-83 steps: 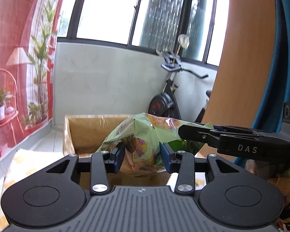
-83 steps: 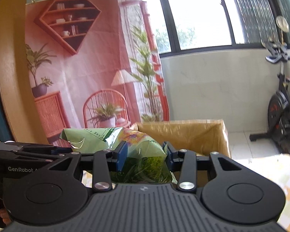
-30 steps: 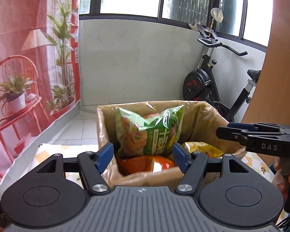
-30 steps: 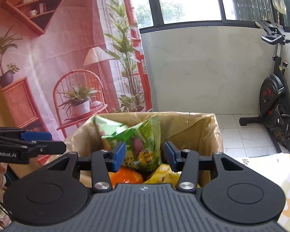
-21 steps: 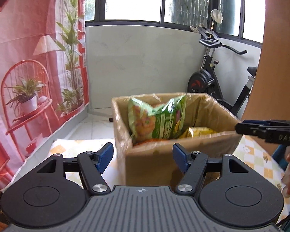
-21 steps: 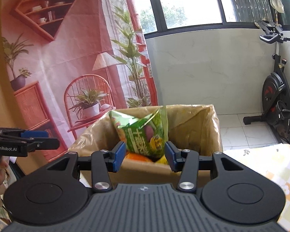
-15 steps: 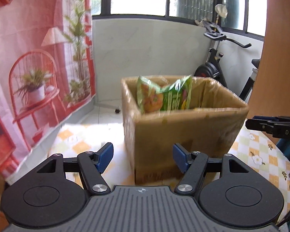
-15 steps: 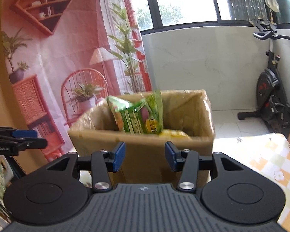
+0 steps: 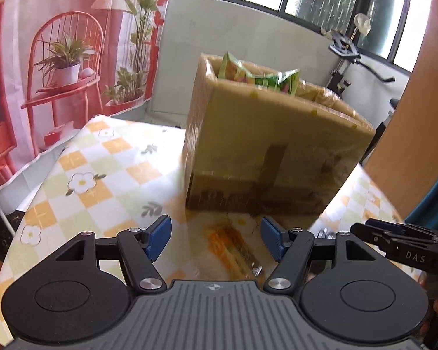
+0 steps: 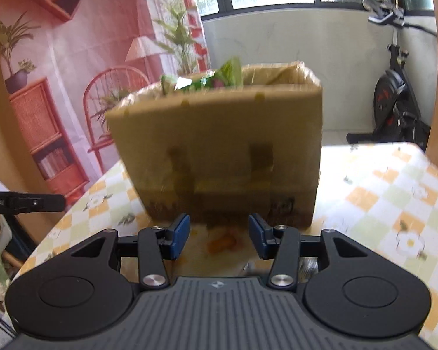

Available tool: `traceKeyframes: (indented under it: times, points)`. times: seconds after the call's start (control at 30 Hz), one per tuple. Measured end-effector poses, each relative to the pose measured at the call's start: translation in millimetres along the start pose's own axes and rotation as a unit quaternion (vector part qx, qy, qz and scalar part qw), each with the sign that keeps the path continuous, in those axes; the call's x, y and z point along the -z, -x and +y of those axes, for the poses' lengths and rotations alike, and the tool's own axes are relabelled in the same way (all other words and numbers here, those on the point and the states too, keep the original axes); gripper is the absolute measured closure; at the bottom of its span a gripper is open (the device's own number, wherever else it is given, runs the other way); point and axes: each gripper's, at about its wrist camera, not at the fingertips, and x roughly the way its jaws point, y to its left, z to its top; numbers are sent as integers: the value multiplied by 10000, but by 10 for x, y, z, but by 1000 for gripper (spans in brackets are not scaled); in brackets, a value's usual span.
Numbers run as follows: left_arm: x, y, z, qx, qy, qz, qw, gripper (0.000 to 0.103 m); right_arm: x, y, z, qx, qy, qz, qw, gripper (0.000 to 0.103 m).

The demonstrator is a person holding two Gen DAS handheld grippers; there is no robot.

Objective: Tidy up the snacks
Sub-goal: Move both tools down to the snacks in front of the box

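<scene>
Exercise bike (image 10: 394, 110) behind cardboard box (image 10: 219, 145).

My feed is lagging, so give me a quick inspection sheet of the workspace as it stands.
Surface: table under a checked floral cloth.
Job's things: box upright on the table, green bag poking above its rim; a blurred orange packet lies before the box.
Clutter: nothing seen.
Grippers: left gripper and right gripper both low over the table, jaws open and empty.
Cables: nothing seen.
Surroundings: printed backdrop, windows, exercise bike.
</scene>
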Motion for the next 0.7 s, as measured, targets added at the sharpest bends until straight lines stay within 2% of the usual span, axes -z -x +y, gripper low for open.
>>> traceKeyframes:
  times: [0.07,0.13,0.2,0.33,0.5,0.6,0.7]
  points:
    - [48,0,-9,-102,-50,21,9999,33,112,-1,24,33,21,150,9999,55]
    - [88,1,-4,-120,-17,35,9999,33,197,-9,18,58,-56,299,9995,48]
    - [132,15,-11,-153,-23,51,9999,33,274,-23,4,86,-228,442,9987,46]
    - [257,23,-38,-248,-109,115,9996,33,427,-48,-42,204,-491,774,9956,27]
    - [343,-7,9,-155,-12,232,9996,33,557,-91,-58,286,-837,1134,9896,16]
    - [410,-28,18,-169,-1,284,9995,33,583,-105,-50,264,-1058,1230,9864,11]
    - [482,-52,43,-176,59,342,9992,33,603,-144,-8,360,-1084,1353,9842,11]
